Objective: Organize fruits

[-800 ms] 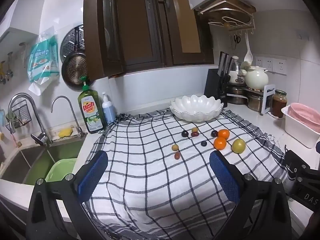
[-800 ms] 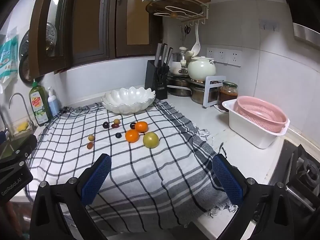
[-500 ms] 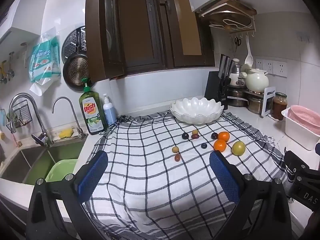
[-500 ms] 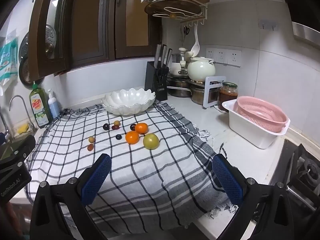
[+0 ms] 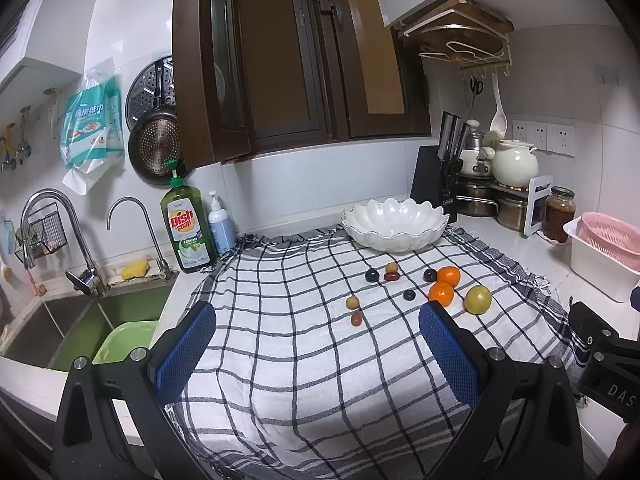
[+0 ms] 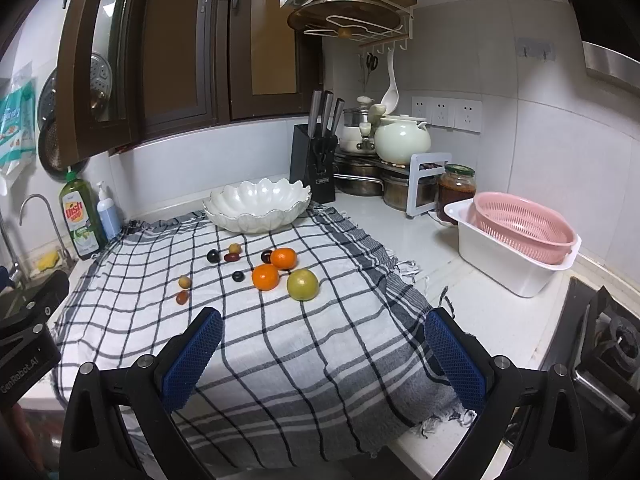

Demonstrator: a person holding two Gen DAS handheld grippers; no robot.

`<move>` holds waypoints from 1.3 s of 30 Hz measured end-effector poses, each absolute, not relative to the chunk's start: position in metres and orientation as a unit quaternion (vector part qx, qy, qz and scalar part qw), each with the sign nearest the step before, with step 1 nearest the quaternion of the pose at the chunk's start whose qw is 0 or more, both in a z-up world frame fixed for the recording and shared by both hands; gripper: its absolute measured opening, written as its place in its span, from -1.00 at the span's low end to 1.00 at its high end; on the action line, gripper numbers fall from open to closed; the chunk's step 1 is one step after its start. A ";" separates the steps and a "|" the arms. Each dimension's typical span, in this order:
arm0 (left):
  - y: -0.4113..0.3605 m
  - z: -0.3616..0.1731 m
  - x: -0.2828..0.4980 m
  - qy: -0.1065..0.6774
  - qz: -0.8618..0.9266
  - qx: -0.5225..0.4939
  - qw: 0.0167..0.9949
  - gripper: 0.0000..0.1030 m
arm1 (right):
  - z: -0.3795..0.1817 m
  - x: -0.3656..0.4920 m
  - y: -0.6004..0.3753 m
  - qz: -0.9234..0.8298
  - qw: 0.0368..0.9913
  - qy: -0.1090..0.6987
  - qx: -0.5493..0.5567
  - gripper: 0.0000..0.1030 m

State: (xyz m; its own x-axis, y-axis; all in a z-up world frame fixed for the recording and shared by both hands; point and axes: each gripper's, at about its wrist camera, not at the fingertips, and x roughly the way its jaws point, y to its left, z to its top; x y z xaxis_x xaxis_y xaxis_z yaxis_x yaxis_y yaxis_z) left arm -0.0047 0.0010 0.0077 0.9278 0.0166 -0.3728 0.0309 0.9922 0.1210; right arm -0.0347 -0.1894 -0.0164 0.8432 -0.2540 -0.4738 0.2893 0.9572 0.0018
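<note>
Here, from the left wrist camera, the left gripper [image 5: 316, 334] hangs above a checked woven cloth [image 5: 280, 360], its black arms spread wide and its blue, dimpled pads holding nothing. The landmark is a glossy white scalloped bowl [image 5: 394, 224] at the cloth's far edge. In front of the bowl lie two smooth round oranges [image 5: 442, 294], touching, with a yellow-green citrus fruit [image 5: 477, 299] just beside them and small dark and reddish oval fruits [image 5: 371, 275] scattered nearer the bowl. From the right wrist camera, the right gripper [image 6: 322, 344] is likewise spread wide and empty over the cloth [image 6: 320, 360]. The bowl [image 6: 256, 206] holds no visible fruit; the oranges [image 6: 265, 277] and citrus fruit [image 6: 303, 284] rest in front of it. Right of the bowl sits a pink perforated plastic colander [image 6: 524, 226].
</note>
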 end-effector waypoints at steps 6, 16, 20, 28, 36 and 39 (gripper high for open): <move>-0.001 0.008 -0.006 0.189 -0.004 0.062 0.980 1.00 | -0.016 -0.035 -0.190 -0.141 0.959 0.241 0.038 0.99; -0.002 0.008 -0.006 0.189 -0.005 0.061 0.980 1.00 | -0.014 -0.035 -0.191 -0.141 0.960 0.241 0.040 0.99; -0.009 0.011 -0.006 0.188 -0.005 0.062 0.980 1.00 | -0.015 -0.035 -0.191 -0.142 0.959 0.241 0.039 0.99; -0.010 0.014 -0.005 0.190 -0.007 0.059 0.980 1.00 | -0.015 -0.035 -0.191 -0.142 0.960 0.239 0.039 0.99; -0.009 0.014 -0.004 0.189 -0.007 0.059 0.980 1.00 | -0.015 -0.034 -0.191 -0.142 0.960 0.239 0.040 0.99; -0.010 0.016 -0.002 0.191 -0.008 0.059 0.980 1.00 | -0.015 -0.033 -0.191 -0.141 0.960 0.240 0.040 0.99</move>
